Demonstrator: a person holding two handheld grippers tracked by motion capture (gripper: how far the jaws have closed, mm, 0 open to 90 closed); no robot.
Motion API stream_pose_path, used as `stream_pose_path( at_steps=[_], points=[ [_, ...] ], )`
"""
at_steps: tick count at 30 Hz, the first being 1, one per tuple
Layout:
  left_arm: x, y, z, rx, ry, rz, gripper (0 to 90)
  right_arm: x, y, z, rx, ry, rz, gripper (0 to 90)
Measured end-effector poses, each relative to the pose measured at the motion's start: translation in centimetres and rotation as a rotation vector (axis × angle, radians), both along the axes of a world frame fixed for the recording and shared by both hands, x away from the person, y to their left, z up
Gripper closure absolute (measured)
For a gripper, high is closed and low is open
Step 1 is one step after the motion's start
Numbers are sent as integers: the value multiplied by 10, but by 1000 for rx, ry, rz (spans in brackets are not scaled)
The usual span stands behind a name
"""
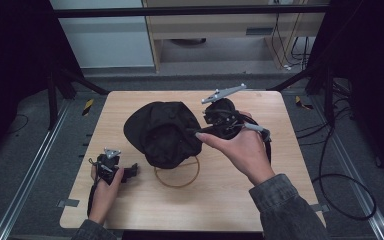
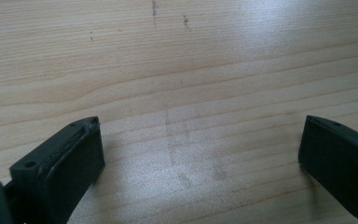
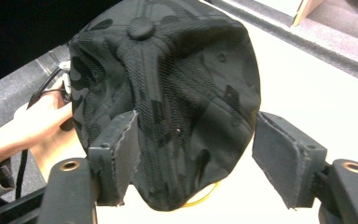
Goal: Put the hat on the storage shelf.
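We see a black cap point(image 1: 164, 132) lying in the middle of the bench point(image 1: 230, 200), with a thin yellow ring point(image 1: 177, 175) poking out from under its near edge. Our right tool point(image 3: 193, 154) is wide open, and the cap sits right in front of it, between its two jaws, though the jaws do not squeeze it yet. This hand is the closer one. Our left tool point(image 2: 200, 154) is open too, holding nothing, low over bare wood, well off to the left of the cap.
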State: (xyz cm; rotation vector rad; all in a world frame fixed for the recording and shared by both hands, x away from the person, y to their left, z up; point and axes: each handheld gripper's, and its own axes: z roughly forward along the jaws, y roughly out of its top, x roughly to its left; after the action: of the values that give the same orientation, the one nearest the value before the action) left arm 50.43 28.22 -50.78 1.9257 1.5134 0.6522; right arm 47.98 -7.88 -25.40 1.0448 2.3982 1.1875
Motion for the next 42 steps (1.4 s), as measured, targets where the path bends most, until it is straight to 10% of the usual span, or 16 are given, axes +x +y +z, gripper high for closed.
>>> stream_pose_path(
  at_steps=[42],
  points=[
    [0,0,0,0,-2,-2,0,-11,-78,2,59,-90,-180,99]
  ],
)
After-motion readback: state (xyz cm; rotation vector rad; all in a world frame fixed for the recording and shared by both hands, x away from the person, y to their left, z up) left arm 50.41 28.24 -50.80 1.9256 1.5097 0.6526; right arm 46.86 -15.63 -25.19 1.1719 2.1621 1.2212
